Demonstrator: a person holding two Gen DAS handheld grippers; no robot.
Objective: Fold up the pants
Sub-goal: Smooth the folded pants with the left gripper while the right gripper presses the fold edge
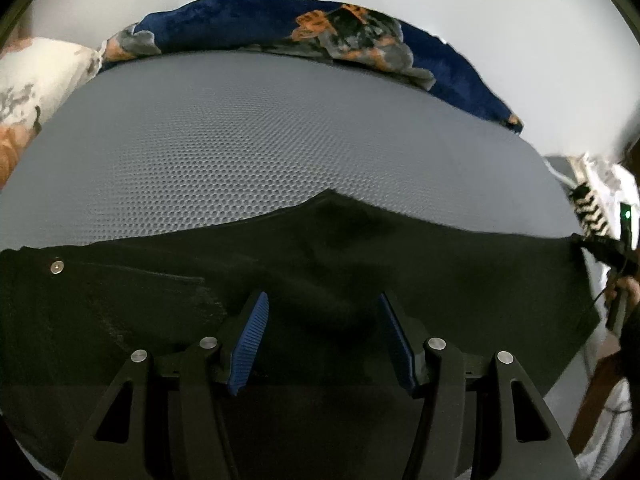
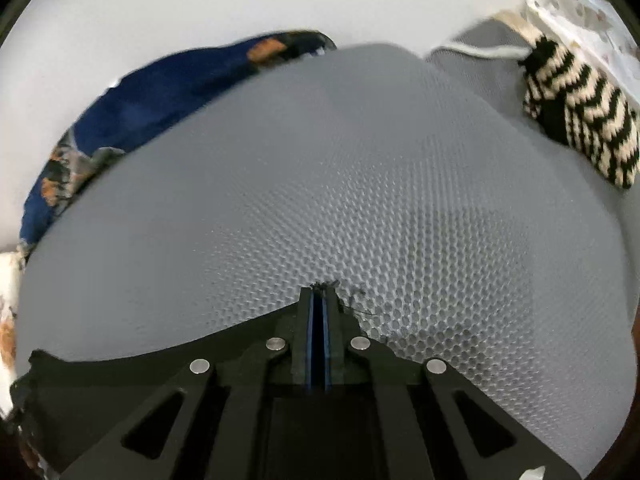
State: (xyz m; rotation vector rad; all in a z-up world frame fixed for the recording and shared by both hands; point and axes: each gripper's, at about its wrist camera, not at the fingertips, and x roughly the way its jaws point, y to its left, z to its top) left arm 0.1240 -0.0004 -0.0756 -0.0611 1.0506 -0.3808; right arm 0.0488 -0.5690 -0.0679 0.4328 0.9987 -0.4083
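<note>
Black pants (image 1: 320,272) lie spread across the near part of a grey honeycomb mat (image 1: 260,152), with a metal button (image 1: 56,267) at the left. My left gripper (image 1: 322,304) is open just above the pants, its blue pads (image 1: 252,340) apart and nothing between them. My right gripper (image 2: 319,300) is shut on a frayed edge of the black pants (image 2: 120,368), holding it low over the mat (image 2: 320,180). The right gripper also shows at the right edge of the left wrist view (image 1: 600,250), at the pants' far corner.
A navy blanket with orange and grey pattern (image 1: 280,32) lies bunched along the mat's far edge. A black-and-cream zigzag knit (image 2: 580,120) lies at the mat's right side. A white patterned cloth (image 1: 36,76) sits at the far left.
</note>
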